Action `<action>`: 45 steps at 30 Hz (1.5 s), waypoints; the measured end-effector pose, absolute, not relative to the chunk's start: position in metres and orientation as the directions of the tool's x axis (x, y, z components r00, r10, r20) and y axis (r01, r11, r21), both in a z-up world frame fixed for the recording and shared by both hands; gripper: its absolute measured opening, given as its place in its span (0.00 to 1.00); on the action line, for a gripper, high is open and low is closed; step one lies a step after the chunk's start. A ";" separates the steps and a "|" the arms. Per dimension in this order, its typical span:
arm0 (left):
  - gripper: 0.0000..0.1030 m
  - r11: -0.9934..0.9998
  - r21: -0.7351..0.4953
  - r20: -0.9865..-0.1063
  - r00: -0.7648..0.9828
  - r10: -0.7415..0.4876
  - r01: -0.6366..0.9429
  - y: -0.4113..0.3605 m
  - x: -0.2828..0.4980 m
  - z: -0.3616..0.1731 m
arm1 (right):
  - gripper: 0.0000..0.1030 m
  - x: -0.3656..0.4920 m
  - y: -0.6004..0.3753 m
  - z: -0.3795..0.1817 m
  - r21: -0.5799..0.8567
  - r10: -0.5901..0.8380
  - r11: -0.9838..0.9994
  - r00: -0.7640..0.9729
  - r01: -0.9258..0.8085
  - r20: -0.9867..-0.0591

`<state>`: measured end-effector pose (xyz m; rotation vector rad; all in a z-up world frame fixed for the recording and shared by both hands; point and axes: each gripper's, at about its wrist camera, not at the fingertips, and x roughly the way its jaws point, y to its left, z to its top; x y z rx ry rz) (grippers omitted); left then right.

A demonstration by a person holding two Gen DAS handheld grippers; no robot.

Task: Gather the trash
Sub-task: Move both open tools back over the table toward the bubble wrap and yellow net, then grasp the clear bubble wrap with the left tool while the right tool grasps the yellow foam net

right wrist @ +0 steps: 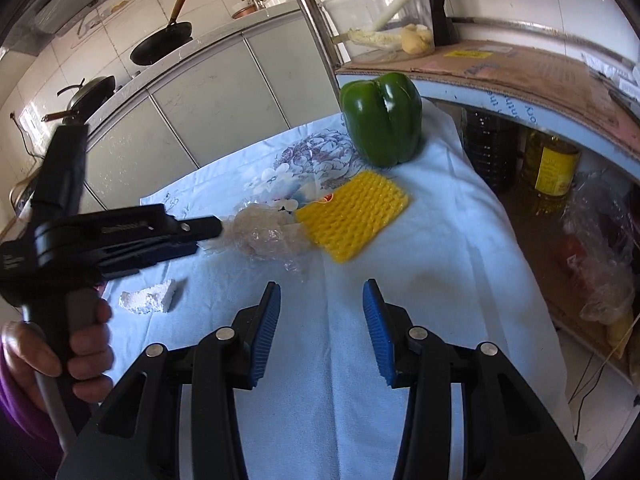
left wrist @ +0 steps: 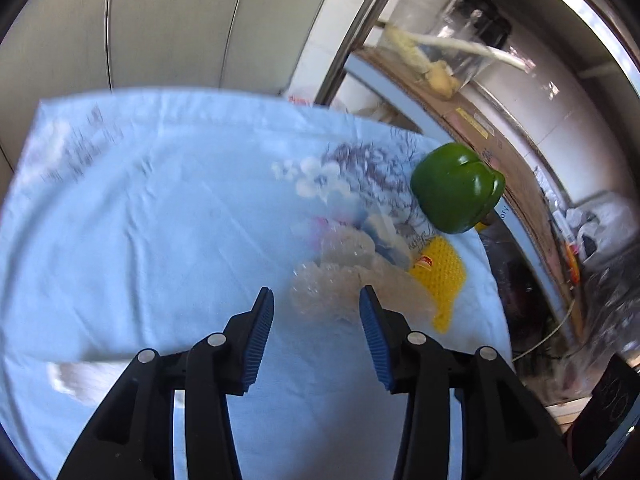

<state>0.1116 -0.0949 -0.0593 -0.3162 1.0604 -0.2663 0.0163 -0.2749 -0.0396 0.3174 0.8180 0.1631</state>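
Observation:
A crumpled clear plastic wrap lies on the light blue cloth. My left gripper is open, its blue pads on either side of the wrap's near edge without pressing it. A yellow foam net lies just right of the wrap. Beyond it a green bell pepper stands upright. A white foam chunk sits near the cloth's left edge. My right gripper hangs open over bare cloth, nothing between its fingers.
A cardboard-topped shelf runs along the right, with a clear container of vegetable scraps on it. Oil bottles and a plastic bag stand beneath. Pans rest on the counter behind. A hand grips the left tool.

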 end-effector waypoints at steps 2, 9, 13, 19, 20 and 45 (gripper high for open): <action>0.43 0.911 -0.407 -0.802 0.453 -0.389 0.062 -0.097 0.113 -0.066 | 0.43 0.017 -0.277 -0.041 0.353 0.271 0.936 0.667 -0.013 -0.694; 0.30 0.898 -0.429 -0.760 0.499 -0.418 0.099 -0.103 0.110 -0.066 | 0.43 0.019 -0.274 -0.043 0.352 0.269 0.936 0.653 -0.003 -0.709; 0.11 0.901 -0.404 -0.735 0.531 -0.422 0.157 -0.107 0.107 -0.060 | 0.43 0.019 -0.275 -0.043 0.353 0.263 0.936 0.653 0.006 -0.710; 0.05 0.906 -0.376 -0.715 0.560 -0.418 0.196 -0.102 0.093 -0.052 | 0.43 0.026 -0.288 -0.039 0.376 0.253 0.926 0.664 0.045 -0.704; 0.05 0.904 -0.375 -0.709 0.565 -0.422 0.206 -0.100 0.088 -0.049 | 0.43 0.029 -0.292 -0.037 0.387 0.253 0.920 0.668 0.057 -0.699; 0.05 0.889 -0.384 -0.665 0.594 -0.453 0.248 -0.058 0.009 -0.033 | 0.26 0.097 -0.267 -0.057 0.243 0.132 0.965 0.628 0.094 -0.767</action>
